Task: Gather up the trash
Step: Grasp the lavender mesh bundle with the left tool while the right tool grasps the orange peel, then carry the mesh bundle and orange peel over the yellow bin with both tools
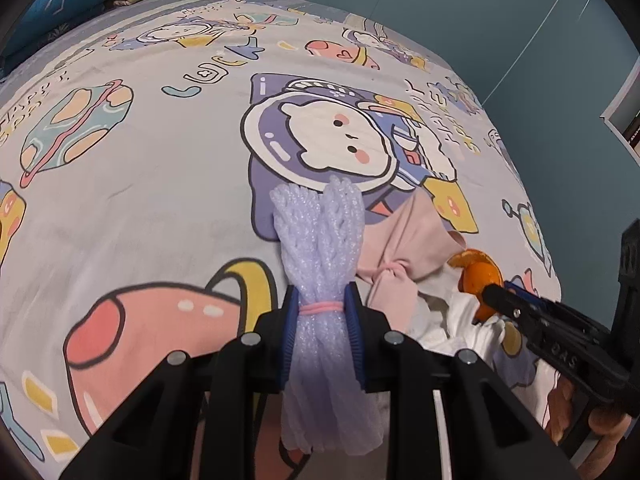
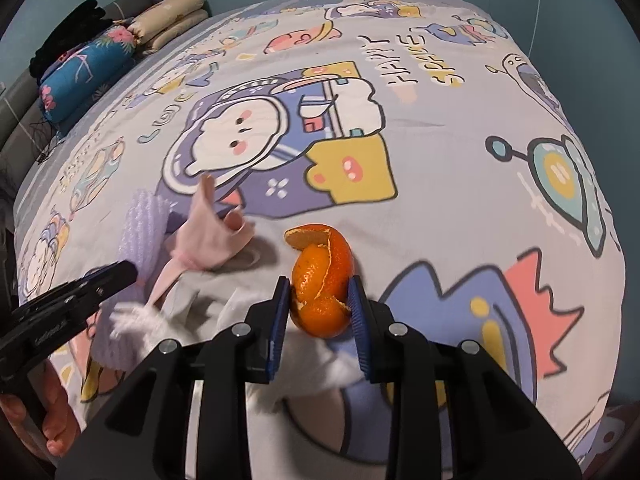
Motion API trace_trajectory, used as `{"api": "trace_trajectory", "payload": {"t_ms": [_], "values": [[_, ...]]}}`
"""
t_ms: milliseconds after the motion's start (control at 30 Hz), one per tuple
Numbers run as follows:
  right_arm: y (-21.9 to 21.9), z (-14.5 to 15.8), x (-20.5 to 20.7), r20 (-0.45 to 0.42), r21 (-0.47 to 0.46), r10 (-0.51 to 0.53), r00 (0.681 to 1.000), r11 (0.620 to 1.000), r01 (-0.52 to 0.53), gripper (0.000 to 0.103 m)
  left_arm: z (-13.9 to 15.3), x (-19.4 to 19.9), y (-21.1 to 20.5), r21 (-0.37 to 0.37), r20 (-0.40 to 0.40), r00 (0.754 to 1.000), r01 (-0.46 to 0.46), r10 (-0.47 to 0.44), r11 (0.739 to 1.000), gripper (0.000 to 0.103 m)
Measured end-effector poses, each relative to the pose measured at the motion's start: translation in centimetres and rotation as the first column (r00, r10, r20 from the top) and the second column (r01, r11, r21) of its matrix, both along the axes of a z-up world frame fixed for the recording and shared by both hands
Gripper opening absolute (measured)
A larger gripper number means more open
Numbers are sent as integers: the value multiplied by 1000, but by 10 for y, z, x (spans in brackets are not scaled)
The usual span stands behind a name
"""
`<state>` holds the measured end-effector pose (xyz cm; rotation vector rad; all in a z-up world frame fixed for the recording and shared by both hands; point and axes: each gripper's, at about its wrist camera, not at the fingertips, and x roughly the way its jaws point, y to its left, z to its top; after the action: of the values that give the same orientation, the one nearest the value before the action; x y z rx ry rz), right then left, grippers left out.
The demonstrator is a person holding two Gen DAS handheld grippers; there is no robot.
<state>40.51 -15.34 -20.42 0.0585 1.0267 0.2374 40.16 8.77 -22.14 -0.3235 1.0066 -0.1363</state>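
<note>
Setting: a bed (image 1: 152, 168) under a cartoon-print cover; the trash lies together near its near edge.
Left tool (image 1: 322, 312): pads closed onto a bundle of white foam netting (image 1: 320, 240) at its pink rubber band; the bundle stands out forward between the fingers.
Right tool (image 2: 320, 300): pads pressed to both flanks of an orange peel (image 2: 322, 280), which keeps a hollow fruit shape with a curled flap on top.
Remaining trash: a pink wrapper (image 2: 208, 232) tied at its neck, between the netting and the peel; crumpled white tissue (image 1: 460, 320) just beside and below the peel, touching the bed.
Step in hand: judged as the pick-up stage, both tools loaded; whether either item is lifted clear of the bed cannot be told.
Container: no bin or bag is visible in either view.
Next move: probably carrying both items to a receptacle and releasing them there; the peel calls for a gentle squeeze, since it may crush or split.
</note>
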Motion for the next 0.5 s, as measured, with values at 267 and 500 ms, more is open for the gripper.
{"api": "trace_trajectory", "payload": {"t_ms": [267,500], "values": [[-6,9,-33,-14,52,-3,1000,999,4,28,-3,-31,-17,-45,-15,1000,6,-7,999,22],[-16,24,-65,-3,87,-4,1000,996,4,28,2,-66,-28,-59,-22,1000,21,-22,998,22]]}}
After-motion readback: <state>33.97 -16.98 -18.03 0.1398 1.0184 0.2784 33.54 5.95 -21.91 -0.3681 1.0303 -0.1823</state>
